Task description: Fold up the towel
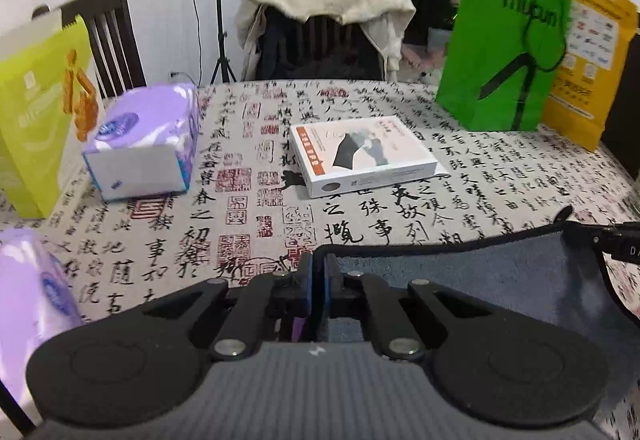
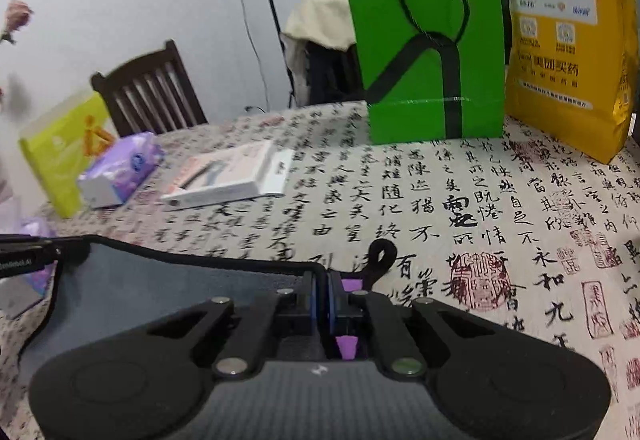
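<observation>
Both grippers pinch the towel's far edge

The left gripper (image 1: 319, 272) and right gripper (image 2: 322, 290) have jaws closed on opposite corners of the grey towel (image 1: 460, 280), stretched between them above the table (image 1: 400, 215), near a white box (image 1: 364, 155) and green bag (image 2: 424, 39).

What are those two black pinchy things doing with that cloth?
A person is folding a gray towel on a table covered in writing. The left gripper is pinched shut on one corner of the towel, and the right gripper is pinched shut on another corner, so the edge stretches between them. A white box, a tissue pack and a green bag sit farther back.
</observation>
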A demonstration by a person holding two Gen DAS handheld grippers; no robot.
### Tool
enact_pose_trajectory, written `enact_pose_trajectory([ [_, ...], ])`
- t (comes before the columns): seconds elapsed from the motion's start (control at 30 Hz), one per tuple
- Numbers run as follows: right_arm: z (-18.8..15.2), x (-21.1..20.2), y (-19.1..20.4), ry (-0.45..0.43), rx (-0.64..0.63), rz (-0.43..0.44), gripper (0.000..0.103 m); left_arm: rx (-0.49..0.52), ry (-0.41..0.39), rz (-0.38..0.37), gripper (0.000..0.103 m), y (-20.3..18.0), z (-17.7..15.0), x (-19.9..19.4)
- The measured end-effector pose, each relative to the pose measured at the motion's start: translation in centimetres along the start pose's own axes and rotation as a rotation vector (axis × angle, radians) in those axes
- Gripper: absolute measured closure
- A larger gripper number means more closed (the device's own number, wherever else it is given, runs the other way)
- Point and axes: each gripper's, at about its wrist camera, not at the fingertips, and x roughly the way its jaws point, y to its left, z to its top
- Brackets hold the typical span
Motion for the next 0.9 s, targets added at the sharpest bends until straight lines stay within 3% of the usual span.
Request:
enact_pose_trajectory([
  [0.07, 0.1, 1.1, 0.1, 0.005, -0.008, -0.015, 0.097, 0.018, 0.020, -0.012, 0.095, -0.1, -0.1, 0.8],
  [0.1, 0.2, 1.6, 0.1, 0.009, -0.012, -0.029, 0.092, 0.018, 0.026, -0.002, 0.088, -0.2, -0.2, 1.0],
  [0.13, 0.1, 1.9, 0.1, 0.009, -0.004, -0.050, 0.089, 0.013, 0.029, -0.001, 0.071, -0.1, -0.3, 1.2],
  [0.17, 0.2, 2.1, -0.1, 0.010, 0.007, -0.063, 0.078, 0.011, 0.027, -0.002, 0.060, 0.0, -0.4, 1.2],
  [0.2, 0.2, 2.2, -0.2, 0.012, 0.015, -0.060, 0.058, 0.010, 0.014, 0.005, 0.045, 0.1, -0.5, 1.1],
  [0.27, 0.0, 1.9, -0.4, -0.001, 0.031, -0.062, 0.040, 0.022, 0.005, 0.010, 0.032, 0.2, -0.6, 0.7],
  [0.33, 0.1, 1.4, -0.3, -0.008, 0.022, -0.075, 0.036, 0.026, 0.013, -0.007, 0.017, 0.3, -0.6, 0.3],
  [0.4, 0.2, 0.9, -0.2, -0.006, 0.011, -0.068, 0.025, 0.024, 0.005, -0.002, 0.006, 0.4, -0.8, -0.4],
  [0.6, -0.3, -2.5, 0.8, -0.017, -0.026, -0.036, 0.010, 0.047, -0.008, 0.004, 0.000, 0.4, -2.1, -3.3],
  [0.9, -3.9, -8.6, 3.0, -0.024, -0.065, -0.032, 0.008, 0.065, -0.060, 0.035, 0.000, -0.4, -5.6, -9.9],
])
